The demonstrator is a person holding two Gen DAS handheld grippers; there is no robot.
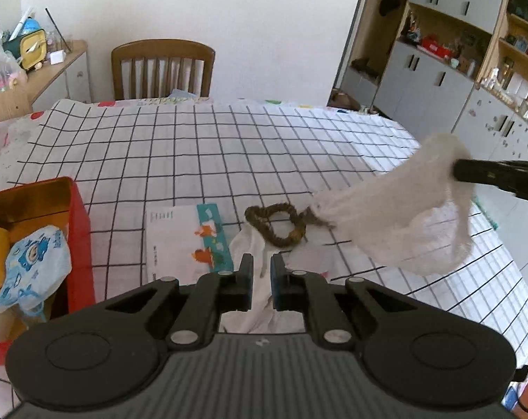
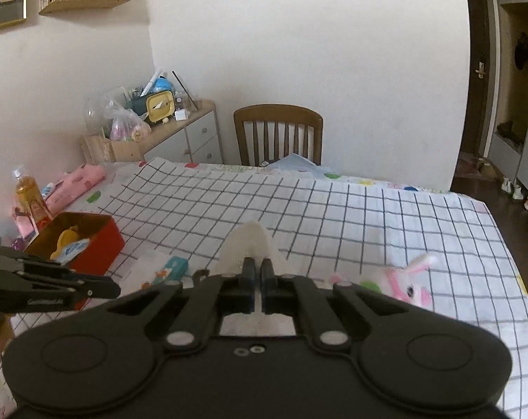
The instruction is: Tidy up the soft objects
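Right gripper clenched on cloth, lifted clear for the red box; left gripper apparently pinching white fabric.

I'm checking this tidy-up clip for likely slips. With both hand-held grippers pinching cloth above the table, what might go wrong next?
1. The white mesh cloth hangs from the right hand-held gripper by a small pinch; it may slip free.
2. Its trailing end lies at the brown scrunchie and may drag it along.
3. The left hand-held gripper is shut on a white fabric partly under the scrunchie; lifting may tip it off.
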